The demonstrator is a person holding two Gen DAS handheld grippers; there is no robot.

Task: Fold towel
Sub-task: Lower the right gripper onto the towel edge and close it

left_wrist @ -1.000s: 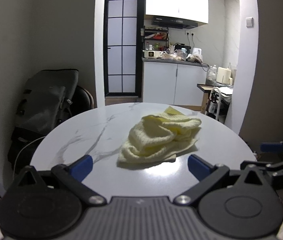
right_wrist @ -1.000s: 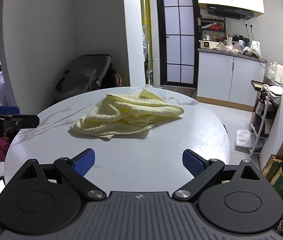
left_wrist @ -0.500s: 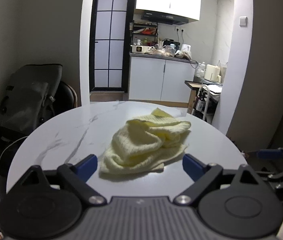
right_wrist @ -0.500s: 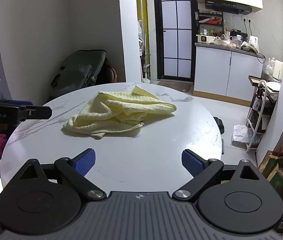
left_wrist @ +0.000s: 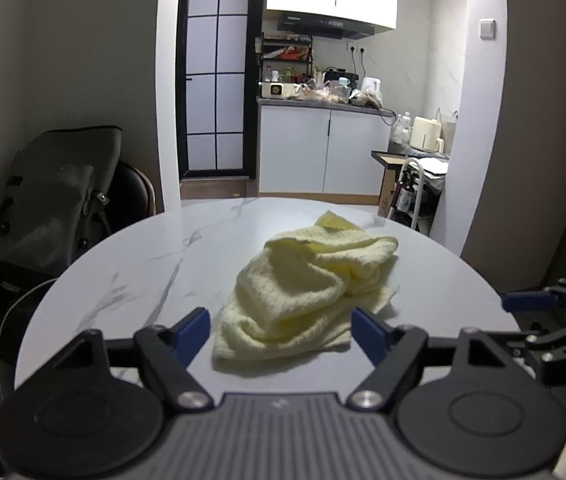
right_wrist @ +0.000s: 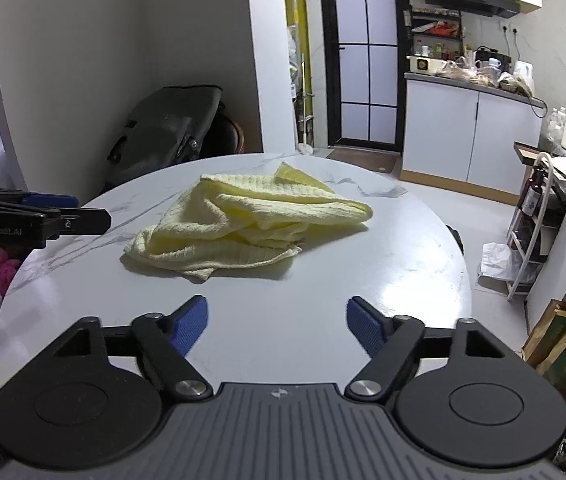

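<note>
1. The towel (left_wrist: 307, 292), pale yellow with a waffle weave, lay crumpled in a loose heap on the round white marble-pattern table (left_wrist: 131, 280). It served as the reference point for all items below.
2. Left of the towel and beyond the table edge, a dark grey bag (left_wrist: 55, 200) rested on a chair against the wall.
3. The left gripper (left_wrist: 281, 330) was positioned at the near edge of the towel. Its blue-padded fingers (left_wrist: 193, 330) were spread wide, one on each side of the towel's near corner. No contact with the cloth could be confirmed, and nothing was held between the fingers.
4. Behind the towel, a black-framed glass door (left_wrist: 217, 80) and white kitchen cabinets (left_wrist: 323, 148) stood in the background.
5. The right gripper (right_wrist: 277, 322) was positioned to the right of the towel, above bare tabletop and clear of the cloth. Its fingers were likewise spread apart and empty.
6. In the right wrist view, the left gripper (right_wrist: 53, 210) appeared at the left side of the towel, just beside it.
7. Right of the towel, off the table, a narrow white wire rack (right_wrist: 535, 224) stood on the floor.
</note>
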